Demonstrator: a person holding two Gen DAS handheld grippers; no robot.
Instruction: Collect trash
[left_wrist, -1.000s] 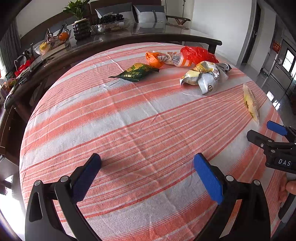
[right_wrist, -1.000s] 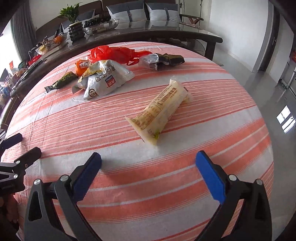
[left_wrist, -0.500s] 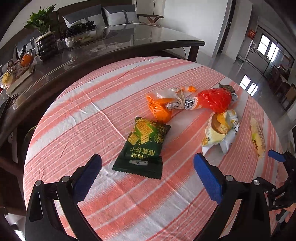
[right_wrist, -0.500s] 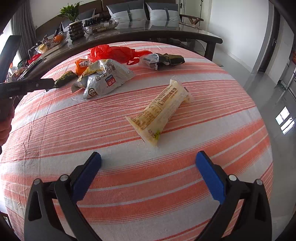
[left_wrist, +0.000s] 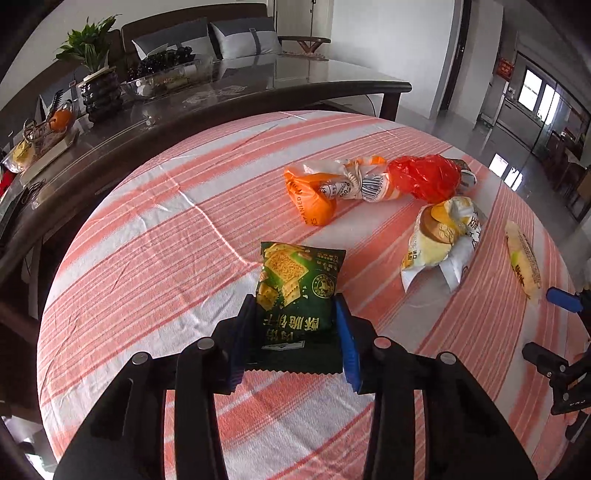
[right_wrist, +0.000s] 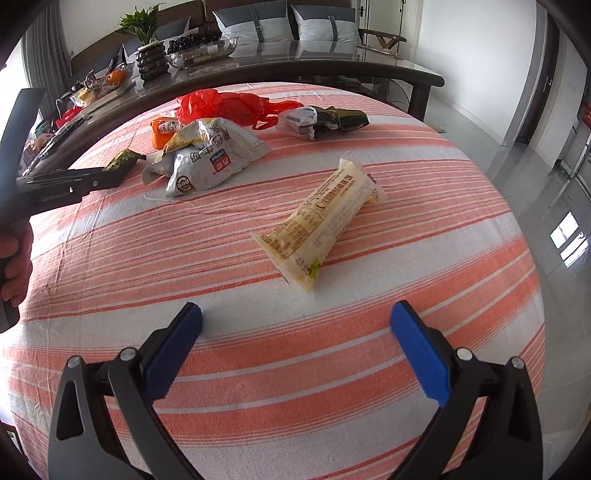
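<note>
Left claw (left_wrist: 295, 339) has its blue pads closed against both side edges of the green cracker packet (left_wrist: 301, 295), gripping the near half while the far half sticks out ahead on the striped tablecloth (left_wrist: 147, 240) of the desk. Right claw (right_wrist: 295, 347) is spread wide and holds nothing; it hovers low over the cloth, with the long yellow-white snack wrapper (right_wrist: 321, 225) lying just ahead of its fingers and apart from them.

Other trash lies on the desk beyond: an orange wrapper (left_wrist: 310, 199) tied up with a red plastic bag (left_wrist: 424, 177), a crumpled silver-and-yellow bag (left_wrist: 439, 243), and, in the right wrist view, a dark wrapper (right_wrist: 332, 120) near the far edge. No bin or collecting bag can be seen in either view.

Risks, as I judge them: the green packet is thin, slick film pinched only by its edges, so it may buckle and slide out once raised, especially if swung quickly. If the pads have also caught a fold of the cloth, lifting would drag it and shift the other pieces. The right claw could push the long wrapper along the cloth instead of closing round it, since it lies at an angle to the fingers.
</note>
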